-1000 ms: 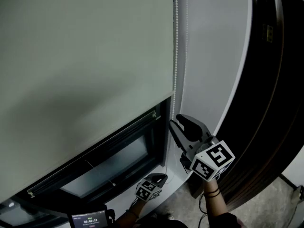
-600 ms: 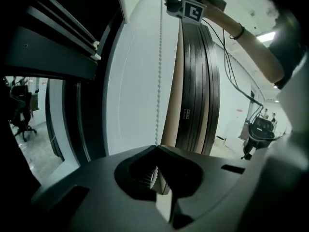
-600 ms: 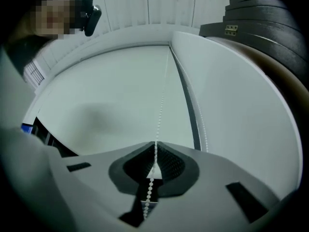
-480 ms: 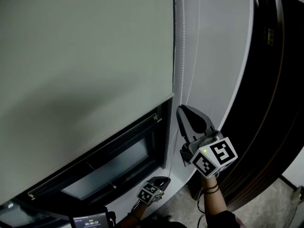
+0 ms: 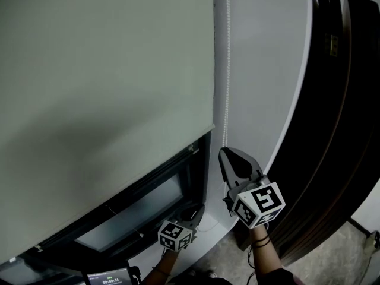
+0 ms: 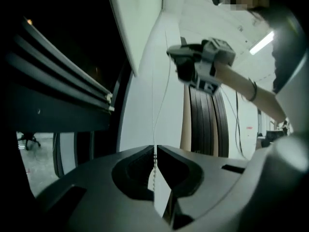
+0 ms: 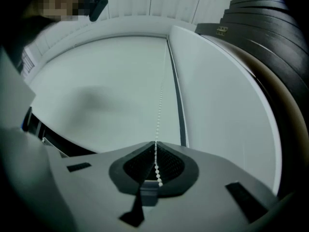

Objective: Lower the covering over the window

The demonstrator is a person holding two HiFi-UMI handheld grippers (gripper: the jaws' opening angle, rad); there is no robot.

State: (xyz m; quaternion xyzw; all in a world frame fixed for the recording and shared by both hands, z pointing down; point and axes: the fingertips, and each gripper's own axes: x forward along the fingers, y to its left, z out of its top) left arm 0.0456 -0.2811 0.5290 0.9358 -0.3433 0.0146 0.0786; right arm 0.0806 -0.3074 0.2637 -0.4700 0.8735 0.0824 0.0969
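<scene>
A pale roller blind (image 5: 107, 70) covers most of the window, and dark glass (image 5: 136, 209) shows below its bottom rail. A white bead chain (image 5: 226, 70) hangs along the blind's right edge. My right gripper (image 5: 224, 152) points up with its jaws closing on the chain, which runs between the pads in the right gripper view (image 7: 155, 143). Lower down by the sill, my left gripper (image 5: 196, 209) is shut on the same bead chain (image 6: 154, 105), pinched at its tips (image 6: 155, 148). Above it in that view is the right gripper (image 6: 181, 57).
A white wall strip (image 5: 261, 70) runs beside the chain, with dark curved panelling (image 5: 338, 129) to its right. The white sill (image 5: 208, 236) lies under the window frame. A small device with a lit screen (image 5: 110, 276) sits at the bottom edge.
My right gripper went from open beside the chain to closed on it and dropped slightly. The blind's bottom edge sits a little lower. The left gripper shifted left and up.
</scene>
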